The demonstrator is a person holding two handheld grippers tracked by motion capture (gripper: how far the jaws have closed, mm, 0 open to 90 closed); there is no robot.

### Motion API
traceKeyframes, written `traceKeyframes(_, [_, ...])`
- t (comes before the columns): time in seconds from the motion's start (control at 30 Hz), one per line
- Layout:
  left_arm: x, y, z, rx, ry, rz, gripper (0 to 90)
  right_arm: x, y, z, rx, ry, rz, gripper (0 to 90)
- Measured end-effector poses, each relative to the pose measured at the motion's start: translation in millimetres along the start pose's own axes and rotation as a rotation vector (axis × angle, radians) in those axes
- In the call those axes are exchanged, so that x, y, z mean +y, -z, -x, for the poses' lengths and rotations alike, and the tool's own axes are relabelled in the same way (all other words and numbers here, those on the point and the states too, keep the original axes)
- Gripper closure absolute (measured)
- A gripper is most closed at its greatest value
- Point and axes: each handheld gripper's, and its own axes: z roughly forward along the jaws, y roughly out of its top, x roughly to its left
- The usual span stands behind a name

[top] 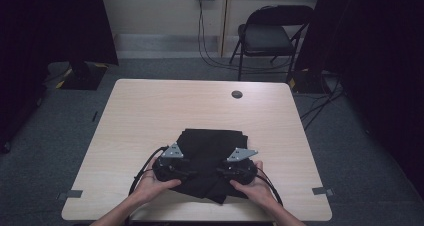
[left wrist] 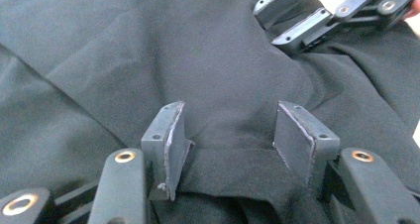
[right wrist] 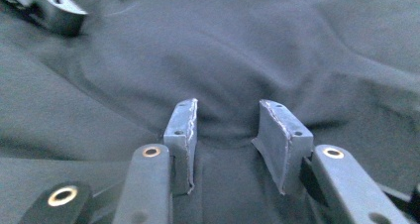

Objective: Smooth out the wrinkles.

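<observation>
A black cloth (top: 210,138) lies crumpled on the near middle of the light wooden table (top: 150,111). Both hands hold their grippers low on its near part, jaws pointing toward each other. My left gripper (top: 192,174) (left wrist: 230,135) stands open, with a flat stretch of the cloth (left wrist: 148,60) lying between its pads and a small fold beside one pad. My right gripper (top: 220,172) (right wrist: 228,135) is open too, and the cloth (right wrist: 247,50) bulges up slightly between its pads. Each gripper view catches the other gripper's jaw tips across the cloth.
A round cable hole (top: 237,94) sits near the table's far edge. A black folding chair (top: 270,36) stands behind the table at the right. Tape marks (top: 70,194) (top: 322,191) lie on the near corners. Dark curtains flank both sides.
</observation>
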Motion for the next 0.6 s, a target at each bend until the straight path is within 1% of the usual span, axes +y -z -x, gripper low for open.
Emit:
traceKeyframes(0.03, [1.3, 1.5, 4.1, 0.005, -0.002, -0.015, 47.3, 1.7, -3.0, 3.3, 0.002, 0.014, 0.007, 59.6])
traceKeyframes(0.07, [1.4, 2.3, 5.3, 0.000, 0.002, -0.024, 47.7, 1.7, -4.3, 4.8, 0.010, 0.009, 0.014, 59.6])
traceKeyframes(0.17, [0.5, 3.5, 6.7, -0.007, 0.005, -0.022, 47.7, 1.9, -4.2, 5.2, 0.021, 0.004, 0.014, 59.4])
traceKeyframes(0.2, [0.5, 4.4, 6.0, -0.018, 0.018, -0.024, 47.6, 2.1, -3.6, 3.9, 0.024, 0.000, 0.010, 59.3])
traceKeyframes(0.23, [1.4, 7.8, 5.8, -0.028, 0.012, -0.016, 47.2, 2.4, -2.5, 3.2, 0.032, 0.003, 0.004, 58.8])
traceKeyframes(0.27, [2.7, 9.6, 5.6, -0.028, 0.006, -0.013, 46.5, 2.7, -1.2, 2.9, 0.045, -0.013, 0.000, 57.1])
traceKeyframes(0.3, [4.7, 11.8, 5.6, -0.023, 0.009, 0.000, 45.5, 3.1, 0.9, 2.9, 0.060, -0.031, -0.008, 53.9])
traceKeyframes(0.33, [7.2, 13.7, 5.8, -0.021, 0.012, 0.014, 45.0, 4.0, 4.8, 2.3, 0.061, -0.035, -0.015, 48.2])
traceKeyframes(0.37, [10.6, 15.0, 6.3, -0.013, 0.001, 0.019, 45.0, 5.6, 9.9, 2.4, 0.058, -0.033, -0.016, 43.1])
traceKeyframes(0.4, [10.6, 15.0, 6.3, -0.013, 0.001, 0.019, 45.0, 5.6, 9.9, 2.4, 0.058, -0.033, -0.016, 43.1])
traceKeyframes(0.43, [18.2, 14.5, 6.8, -0.015, -0.014, 0.024, 45.0, 9.5, 21.9, 5.9, 0.062, -0.050, 0.009, 40.0])
traceKeyframes(0.47, [22.0, 12.0, 6.9, -0.014, -0.019, 0.021, 45.2, 11.1, 27.6, 8.7, 0.050, -0.064, 0.034, 39.5])
traceKeyframes(0.5, [26.0, 8.1, 6.9, -0.016, -0.022, 0.008, 45.2, 13.0, 31.9, 12.2, 0.048, -0.078, 0.052, 39.0])
traceKeyframes(0.53, [26.0, 8.1, 6.9, -0.016, -0.022, 0.008, 45.8, 15.4, 34.9, 15.8, 0.040, -0.082, 0.061, 38.7])
traceKeyframes(0.57, [32.4, -0.2, 5.5, 0.003, -0.044, 0.003, 45.9, 18.0, 36.0, 19.9, 0.021, -0.083, 0.069, 38.2])
traceKeyframes(0.6, [32.4, -0.2, 5.5, 0.003, -0.044, 0.003, 45.4, 18.0, 36.0, 19.9, 0.021, -0.083, 0.069, 38.2])
